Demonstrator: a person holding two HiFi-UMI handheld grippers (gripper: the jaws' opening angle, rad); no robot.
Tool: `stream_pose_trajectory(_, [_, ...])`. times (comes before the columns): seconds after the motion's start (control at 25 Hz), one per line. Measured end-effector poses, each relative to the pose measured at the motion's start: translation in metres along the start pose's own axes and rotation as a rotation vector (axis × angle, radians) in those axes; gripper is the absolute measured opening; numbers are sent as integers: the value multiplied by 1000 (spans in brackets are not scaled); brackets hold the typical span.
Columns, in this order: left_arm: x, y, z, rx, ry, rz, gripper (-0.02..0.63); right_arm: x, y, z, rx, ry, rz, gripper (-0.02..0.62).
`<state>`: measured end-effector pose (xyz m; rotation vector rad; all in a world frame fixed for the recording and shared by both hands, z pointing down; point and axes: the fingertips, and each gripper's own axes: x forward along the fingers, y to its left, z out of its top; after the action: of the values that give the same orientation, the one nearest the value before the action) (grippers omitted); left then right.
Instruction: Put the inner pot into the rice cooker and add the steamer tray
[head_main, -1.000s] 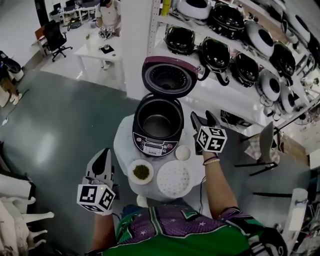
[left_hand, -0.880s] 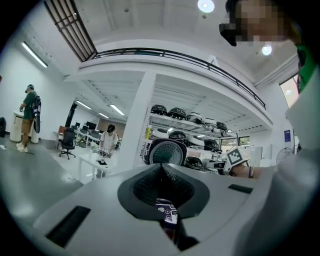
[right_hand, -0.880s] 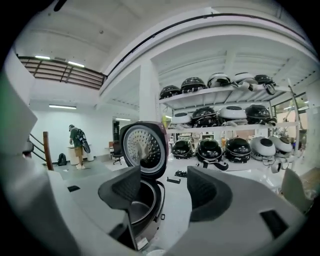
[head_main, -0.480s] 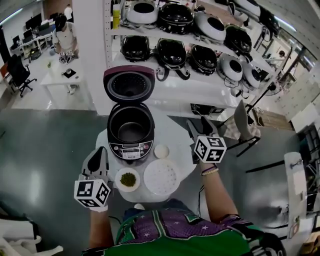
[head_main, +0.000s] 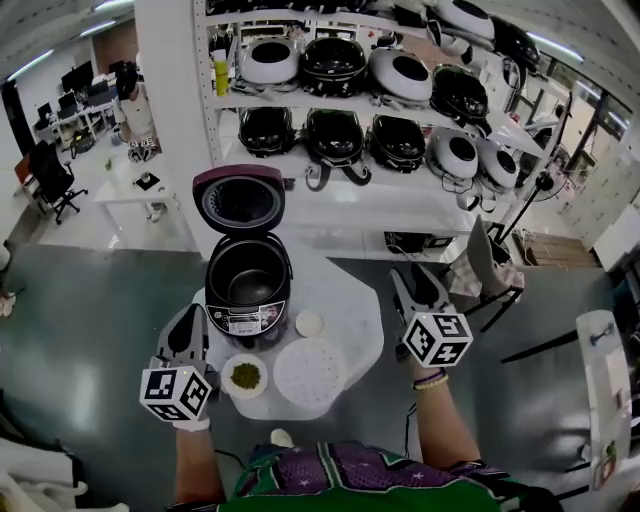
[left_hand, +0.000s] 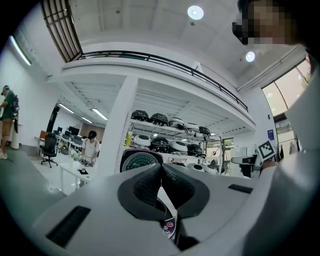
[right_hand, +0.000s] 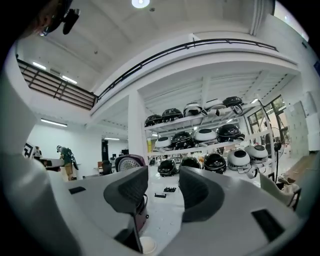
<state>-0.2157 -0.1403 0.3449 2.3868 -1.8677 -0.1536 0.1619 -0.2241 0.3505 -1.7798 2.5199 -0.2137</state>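
Note:
The maroon rice cooker (head_main: 247, 288) stands on the round white table (head_main: 355, 318) with its lid (head_main: 238, 200) up. Its dark well looks lined by the inner pot (head_main: 248, 272). The white perforated steamer tray (head_main: 309, 365) lies flat in front of the cooker. My left gripper (head_main: 192, 325) hovers at the table's left edge, shut and empty; in the left gripper view its pads (left_hand: 150, 185) meet. My right gripper (head_main: 413, 282) hangs off the table's right edge, open and empty, its jaws having just been closing. The right gripper view shows the cooker lid (right_hand: 128, 162) beyond the fingers (right_hand: 130, 190).
A small bowl of green grains (head_main: 246, 377) sits left of the tray, and a little white cup (head_main: 310, 323) right of the cooker. Shelves of rice cookers (head_main: 400, 140) fill the back. A chair (head_main: 490, 275) stands at the right, and a person (head_main: 135, 110) works at a far desk.
Both grippers have drawn back from the cooker and risen. The right one moved off to the table's right edge and its jaws narrowed. The head view lifted, showing more of the shelves.

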Motion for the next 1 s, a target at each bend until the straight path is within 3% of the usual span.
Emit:
stream_pose_trajectory(0.2, [-11,-33,10,19,-23,22,22,-41,-9,8,-19,-39,14,165])
stream_pose_trajectory(0.48, [-11,-84,11,41,-31,-41,22,-77,-8,19,-20,-86,56,110])
stream_pose_trajectory(0.68, [1,-85,8,32,-12,-105,23,-80,7,36,-34,-135,80,6])
stream_pose_trajectory(1.0, [17,-74,3,51,0,-158,23,-70,23,41,-63,-115,56,6])
